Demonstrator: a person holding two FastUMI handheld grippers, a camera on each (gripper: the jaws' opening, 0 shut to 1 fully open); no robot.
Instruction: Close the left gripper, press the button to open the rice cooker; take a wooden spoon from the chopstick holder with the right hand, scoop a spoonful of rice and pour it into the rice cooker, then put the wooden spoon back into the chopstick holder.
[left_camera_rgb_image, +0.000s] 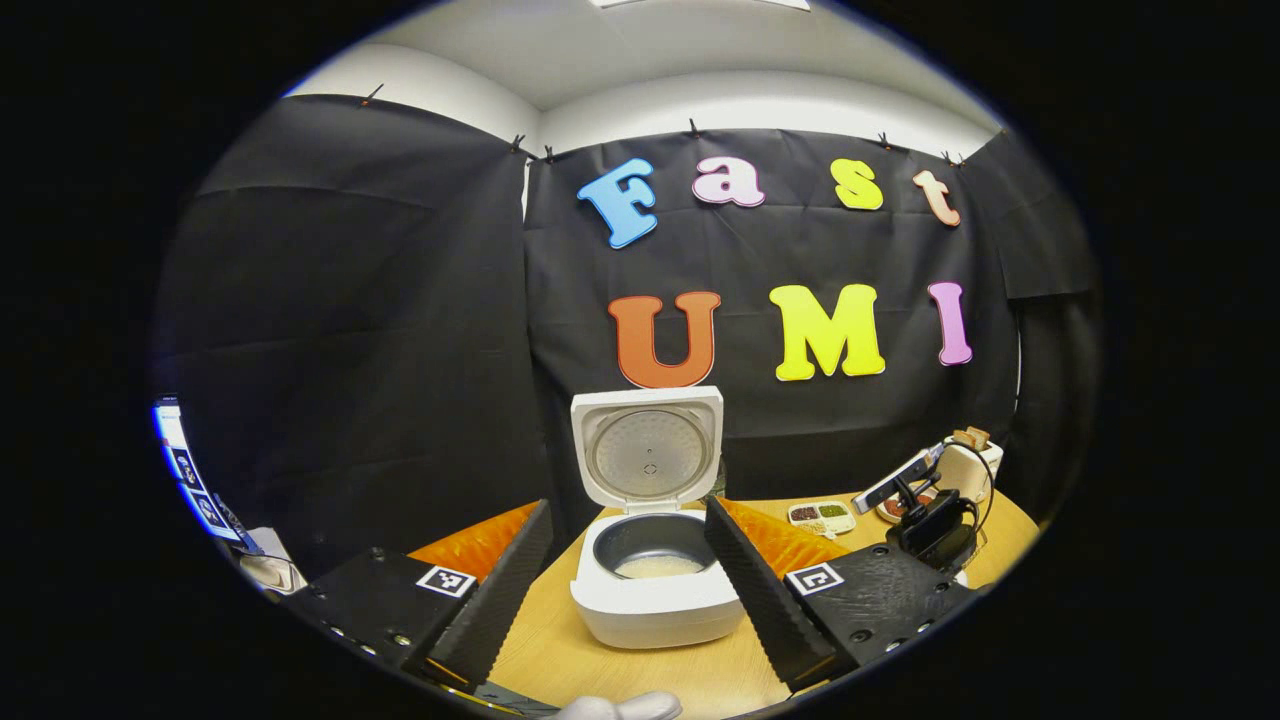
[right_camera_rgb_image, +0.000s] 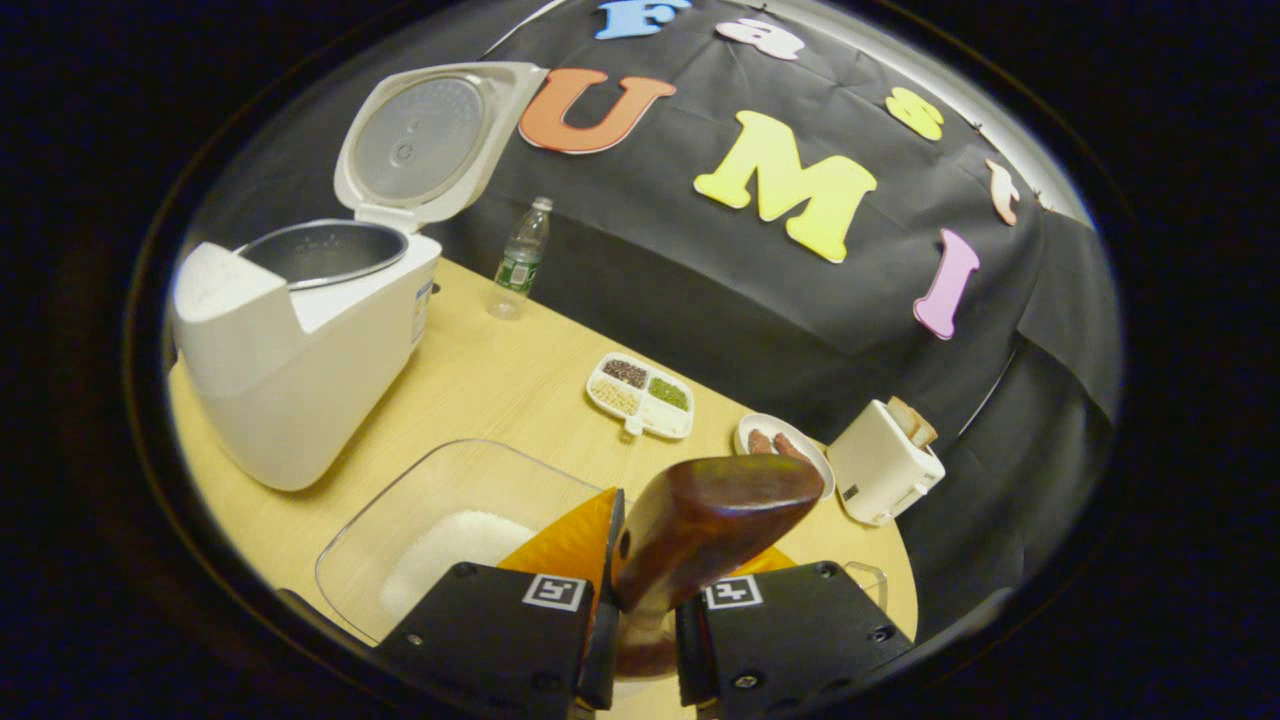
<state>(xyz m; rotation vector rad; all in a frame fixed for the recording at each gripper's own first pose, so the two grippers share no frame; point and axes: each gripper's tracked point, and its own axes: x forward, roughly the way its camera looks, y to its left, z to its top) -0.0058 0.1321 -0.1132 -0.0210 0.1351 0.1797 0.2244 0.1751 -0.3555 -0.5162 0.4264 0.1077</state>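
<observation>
The white rice cooker (left_camera_rgb_image: 655, 600) stands on the wooden table with its lid (left_camera_rgb_image: 648, 445) up; a thin layer of rice lies in the dark inner pot (left_camera_rgb_image: 655, 565). My left gripper (left_camera_rgb_image: 628, 505) is open, its fingers spread to either side of the cooker and short of it. My right gripper (right_camera_rgb_image: 680, 540) is shut on the wooden spoon (right_camera_rgb_image: 715, 520), whose brown bowl sticks up between the fingers. Below it and to the left sits a clear container (right_camera_rgb_image: 440, 500) with white rice (right_camera_rgb_image: 450, 555). The open rice cooker (right_camera_rgb_image: 290, 350) is at the far left in the right gripper view.
A water bottle (right_camera_rgb_image: 520, 260) stands behind the cooker. A divided tray of grains (right_camera_rgb_image: 642, 395), a plate of sausages (right_camera_rgb_image: 785, 450) and a white toaster (right_camera_rgb_image: 885, 460) line the table's back right. The other gripper (left_camera_rgb_image: 930, 525) shows at the right in the left gripper view.
</observation>
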